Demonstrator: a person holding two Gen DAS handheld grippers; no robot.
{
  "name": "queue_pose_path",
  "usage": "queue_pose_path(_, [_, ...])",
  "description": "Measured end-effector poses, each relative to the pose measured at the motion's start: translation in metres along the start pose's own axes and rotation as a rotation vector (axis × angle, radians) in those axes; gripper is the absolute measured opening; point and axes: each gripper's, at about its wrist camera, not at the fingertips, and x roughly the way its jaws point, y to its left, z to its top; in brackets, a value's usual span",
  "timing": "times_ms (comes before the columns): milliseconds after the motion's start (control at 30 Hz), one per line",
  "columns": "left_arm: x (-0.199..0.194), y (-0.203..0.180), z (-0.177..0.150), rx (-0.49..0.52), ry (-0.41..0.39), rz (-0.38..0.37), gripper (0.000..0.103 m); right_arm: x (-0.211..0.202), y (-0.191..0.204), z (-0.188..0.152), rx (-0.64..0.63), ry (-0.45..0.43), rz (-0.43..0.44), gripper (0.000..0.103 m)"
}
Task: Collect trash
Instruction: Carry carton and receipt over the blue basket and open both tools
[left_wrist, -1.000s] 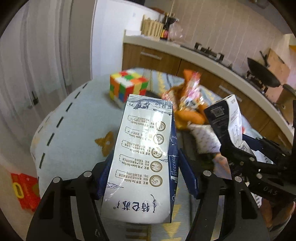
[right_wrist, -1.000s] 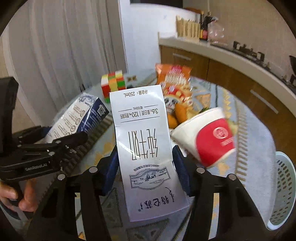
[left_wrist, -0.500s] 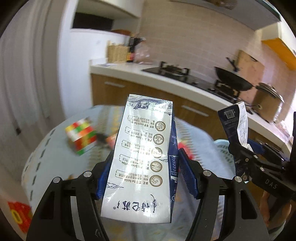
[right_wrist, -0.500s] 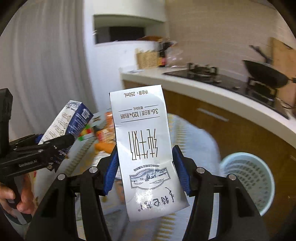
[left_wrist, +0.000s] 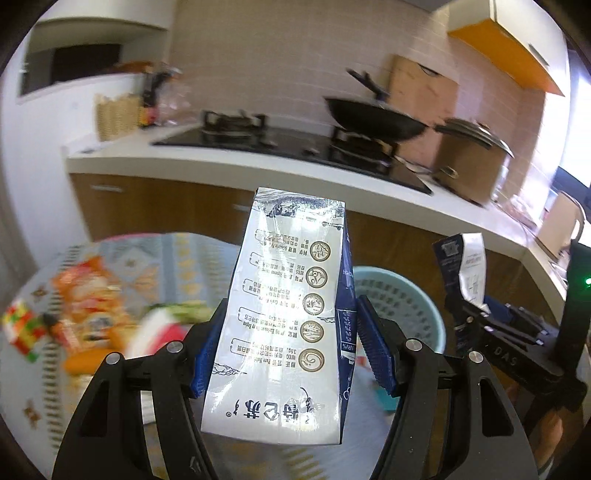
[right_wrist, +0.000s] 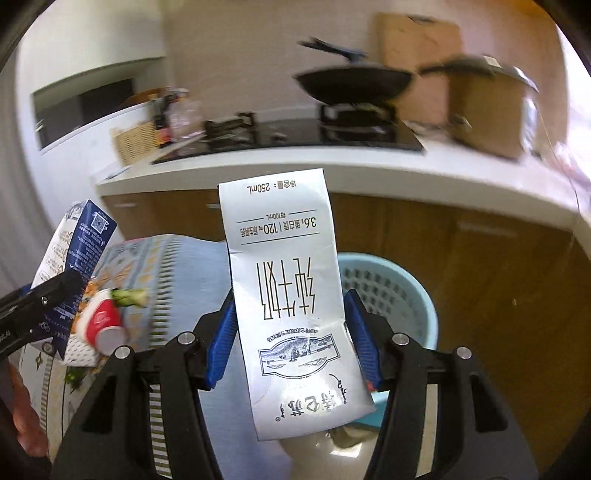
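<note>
Both sets of jaws are clamped on milk cartons: the left gripper (left_wrist: 291, 354) pinches one milk carton (left_wrist: 280, 314), the right gripper (right_wrist: 291, 339) a second carton (right_wrist: 291, 299), each upright and lifted clear, likely for dropping. Far behind them stands one blue perforated basket (right_wrist: 406, 291), probably the bin. Leftward, the patterned table (right_wrist: 184, 266) bears one red cup (right_wrist: 101, 321) and orange snack wrappers (left_wrist: 88, 299).

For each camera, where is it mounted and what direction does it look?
Left wrist: on the left gripper, facing its milk carton, the bin and stove; the right gripper shows.
Right wrist: on the right gripper, facing its own carton and the bin; the left gripper shows.
Shared: both cartons, bin, table, wok.
</note>
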Motion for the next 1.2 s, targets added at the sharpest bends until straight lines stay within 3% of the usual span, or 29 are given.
queue_pose_path(133, [0.046, -0.029, -0.006, -0.006, 0.085, -0.078, 0.064, 0.024, -0.039, -0.011, 0.08, 0.058, -0.05, 0.053])
queue_pose_path(233, [0.079, -0.042, -0.015, -0.036, 0.166, -0.168, 0.064, 0.046, -0.061, -0.021, 0.105, 0.099, -0.172, 0.053])
queue_pose_path(400, [0.119, -0.06, -0.032, -0.039, 0.255, -0.227, 0.064, 0.071, -0.085, -0.039, 0.15, 0.162, -0.153, 0.053])
queue_pose_path(700, [0.162, -0.078, -0.043, -0.018, 0.318, -0.187, 0.065, 0.115, -0.096, -0.042, 0.181, 0.242, -0.134, 0.054])
queue_pose_path(767, [0.167, -0.075, -0.044, -0.035, 0.324, -0.168, 0.071, 0.118, -0.097, -0.043, 0.19, 0.25, -0.135, 0.054])
queue_pose_path(800, [0.168, -0.076, -0.042, -0.041, 0.32, -0.158, 0.076, 0.119, -0.098, -0.042, 0.193, 0.248, -0.133, 0.054])
queue_pose_path(900, [0.169, -0.071, -0.04, -0.051, 0.308, -0.16, 0.077, 0.117, -0.102, -0.042, 0.205, 0.233, -0.138, 0.064])
queue_pose_path(1200, [0.149, -0.064, -0.038, -0.038, 0.271, -0.159, 0.077, 0.101, -0.098, -0.036, 0.213, 0.198, -0.125, 0.064])
